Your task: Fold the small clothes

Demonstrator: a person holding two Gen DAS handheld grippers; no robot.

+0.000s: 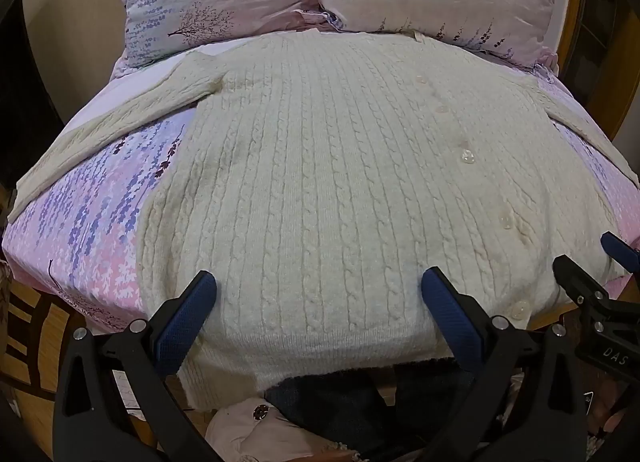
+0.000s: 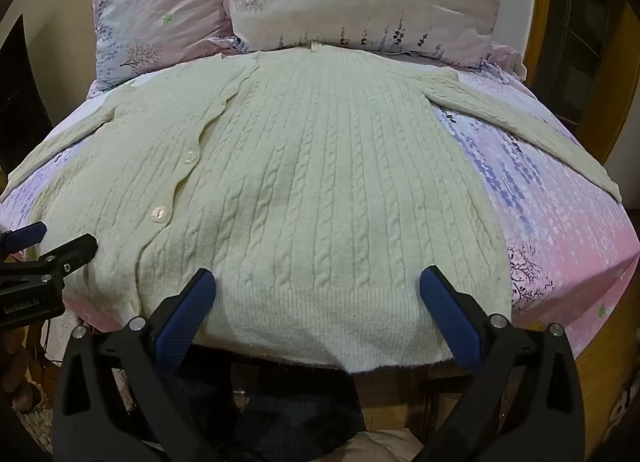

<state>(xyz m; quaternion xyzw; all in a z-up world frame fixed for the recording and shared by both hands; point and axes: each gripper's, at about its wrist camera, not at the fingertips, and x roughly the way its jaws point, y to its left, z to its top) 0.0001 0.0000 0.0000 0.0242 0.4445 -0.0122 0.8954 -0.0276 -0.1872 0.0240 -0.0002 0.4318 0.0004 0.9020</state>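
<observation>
My left tongs gape wide over the hem of the cardigan, gripping nothing, and my right tongs hang just as wide over the hem's other side. The cardigan lies flat and buttoned on the bed, sleeves spread out to both sides. Beyond its collar, two pillows sit side by side.
</observation>
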